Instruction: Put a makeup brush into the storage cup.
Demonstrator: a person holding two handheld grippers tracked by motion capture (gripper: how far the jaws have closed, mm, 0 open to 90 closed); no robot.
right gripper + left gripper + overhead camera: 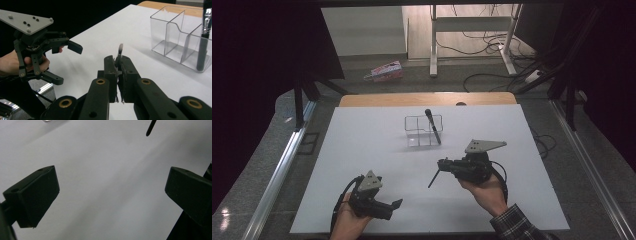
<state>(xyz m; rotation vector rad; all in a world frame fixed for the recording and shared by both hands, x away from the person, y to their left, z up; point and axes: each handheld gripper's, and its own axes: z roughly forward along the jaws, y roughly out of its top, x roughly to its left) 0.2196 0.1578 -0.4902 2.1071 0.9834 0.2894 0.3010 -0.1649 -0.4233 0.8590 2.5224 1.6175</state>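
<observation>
The left gripper (396, 204), nearest the camera at the table's (362, 150) near edge, has its jaws spread wide over bare white surface, gripping nothing. Right of it, the right gripper (119, 65) is clamped on a thin black brush (433, 179), whose dark handle slants down toward the table; its pale tip (120, 48), probably bristles, is too blurred to be sure. Farther back stands a clear divided organizer (414, 131), well apart from both grippers, with another black brush (433, 126) leaning in its right compartment.
</observation>
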